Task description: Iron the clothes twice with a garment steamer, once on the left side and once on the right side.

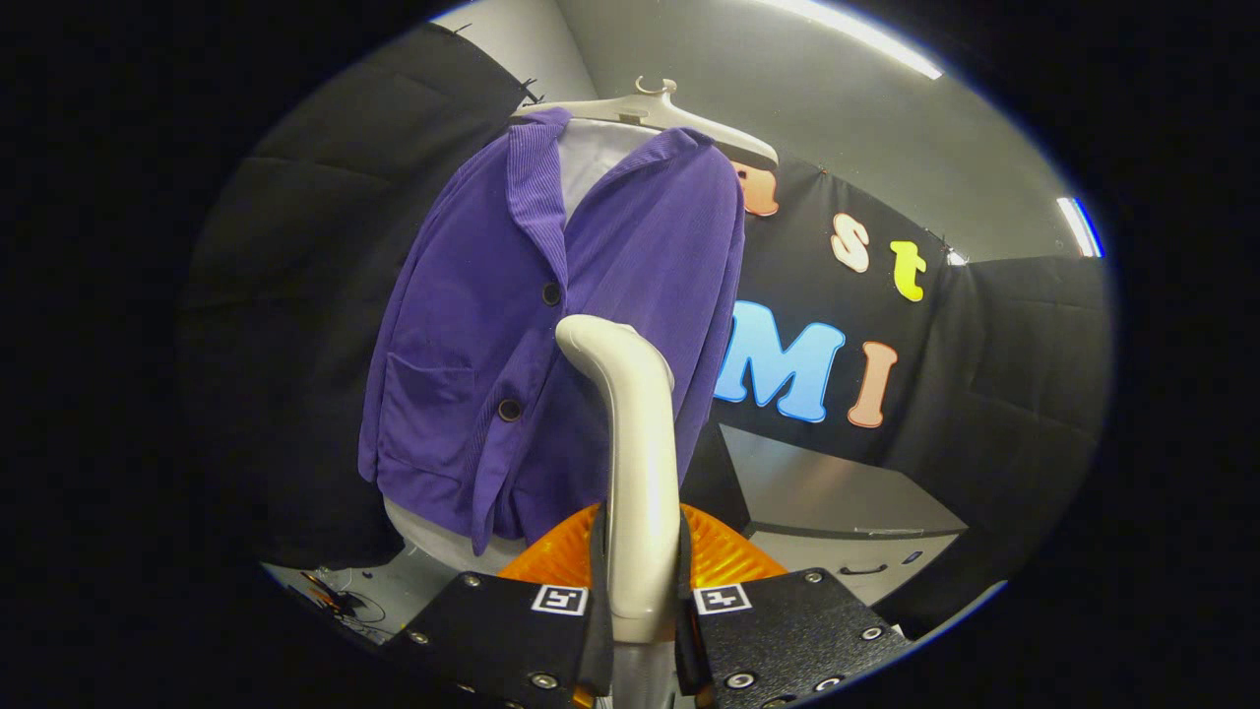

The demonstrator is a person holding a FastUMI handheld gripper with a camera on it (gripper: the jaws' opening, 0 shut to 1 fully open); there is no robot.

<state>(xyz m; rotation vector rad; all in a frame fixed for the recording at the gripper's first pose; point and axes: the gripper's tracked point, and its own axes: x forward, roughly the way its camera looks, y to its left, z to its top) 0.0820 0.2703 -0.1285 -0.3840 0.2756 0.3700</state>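
- Gripper (640,601): both fingers press the steamer (638,463) handle held between them.
- Steamer head: curves toward the purple jacket (551,335) just ahead; contact apparently made, though unclear.
- Jacket: on a pale hanger (679,116).

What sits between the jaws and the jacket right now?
In the gripper view, the steamer alone: the gripper is shut on its handle, and its neck rises to the head, right at the purple jacket, near the lower button.
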